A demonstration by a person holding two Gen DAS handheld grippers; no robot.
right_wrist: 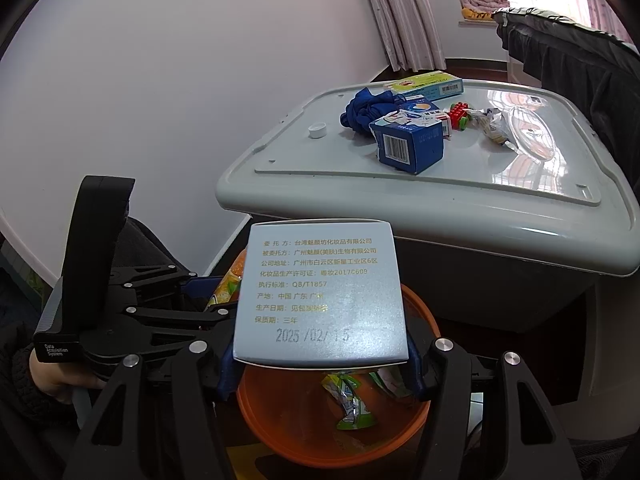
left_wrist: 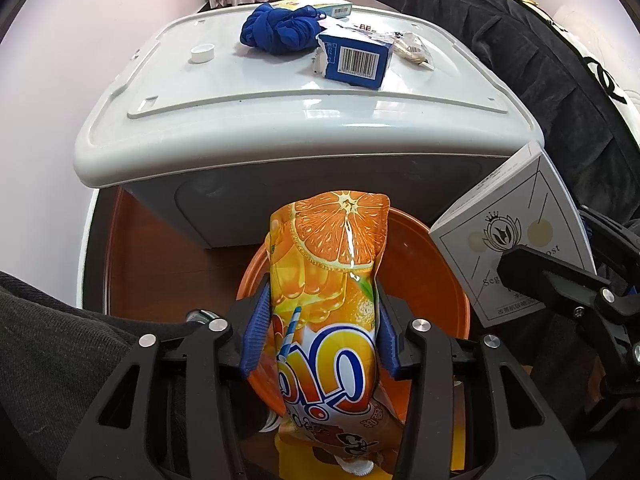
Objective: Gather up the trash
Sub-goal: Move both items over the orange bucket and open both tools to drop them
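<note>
a grey bin (left_wrist: 280, 132) with a closed lid is seen beyond both grippers, filling the far middle of each view. a dark padded cover (left_wrist: 520, 52) is draped at far right, and curtains (right_wrist: 400, 12) hang on the far wall.

an orange bucket (right_wrist: 280, 436) is placed on the floor just in front of the bin, below both grippers. wrappers (right_wrist: 352, 404) are seen lying inside it.

a white box (right_wrist: 320, 292) is gripped between the pads of the right gripper (right_wrist: 320, 376) and held over the bucket, printed side toward the camera. an orange pouch (left_wrist: 332, 280) is clamped by the blue pads of the left gripper (left_wrist: 320, 344), cap end near, also held over the bucket. the two grippers are held side by side, the left one to the left.

on the lid are noted: a blue carton (left_wrist: 356, 60) with a barcode near the middle, a crumpled blue cloth (left_wrist: 276, 28) just left of it, a flat box (right_wrist: 428, 82) at the far edge, crinkled wrappers (right_wrist: 492, 126) and a red-green toy (right_wrist: 458, 116) to the right, and a white cap (left_wrist: 202, 54) apart at left.
</note>
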